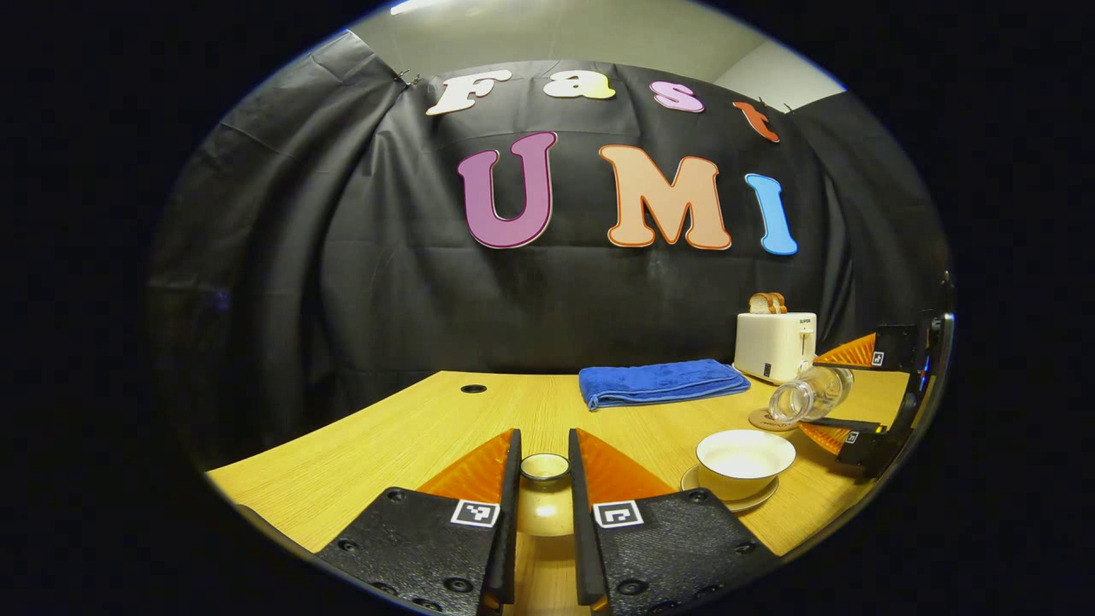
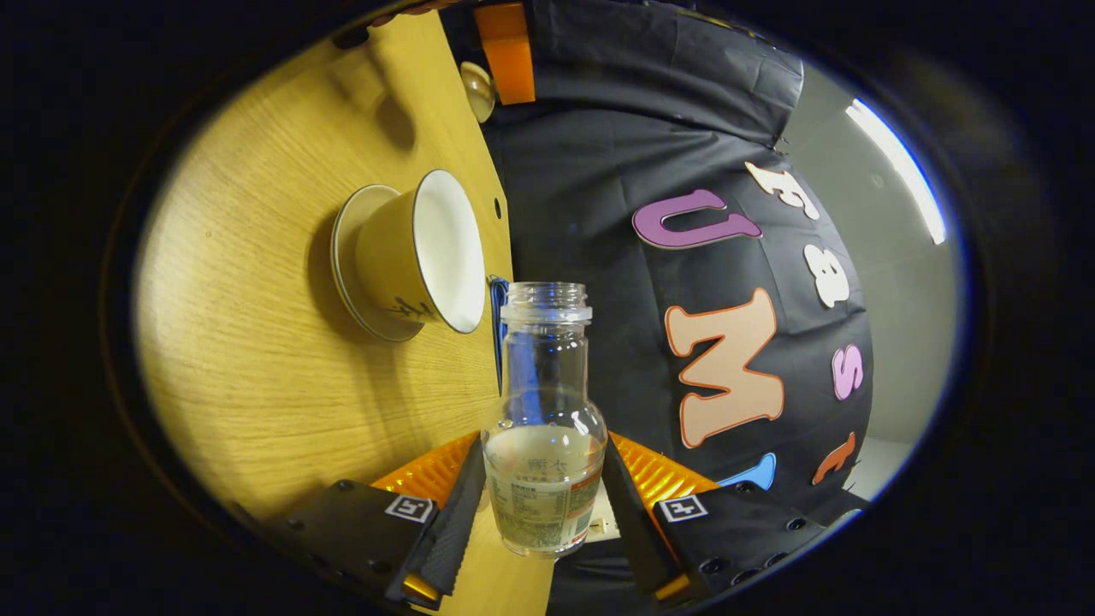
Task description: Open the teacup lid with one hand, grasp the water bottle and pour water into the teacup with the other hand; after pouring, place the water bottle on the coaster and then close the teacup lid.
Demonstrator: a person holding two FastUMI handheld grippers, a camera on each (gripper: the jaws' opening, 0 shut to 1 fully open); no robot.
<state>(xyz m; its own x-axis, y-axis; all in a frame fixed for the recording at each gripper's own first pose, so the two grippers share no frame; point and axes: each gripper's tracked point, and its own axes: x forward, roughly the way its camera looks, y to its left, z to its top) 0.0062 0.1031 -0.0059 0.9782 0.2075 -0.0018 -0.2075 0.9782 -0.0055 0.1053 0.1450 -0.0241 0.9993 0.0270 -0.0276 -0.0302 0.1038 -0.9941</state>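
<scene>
Right claw (image 2: 541, 505) grips tilted water bottle (image 2: 545, 428) near open teacup (image 2: 419, 257).

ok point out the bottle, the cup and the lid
bottle (image 2: 544, 479), right gripper view, on its labelled lower body between the fingers
cup (image 1: 742, 464), left gripper view, on its open bowl
lid (image 1: 545, 467), left gripper view, on its knob top

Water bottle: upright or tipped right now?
Tipped. In the left gripper view the water bottle lies near horizontal in the right gripper, mouth toward the teacup.
</scene>
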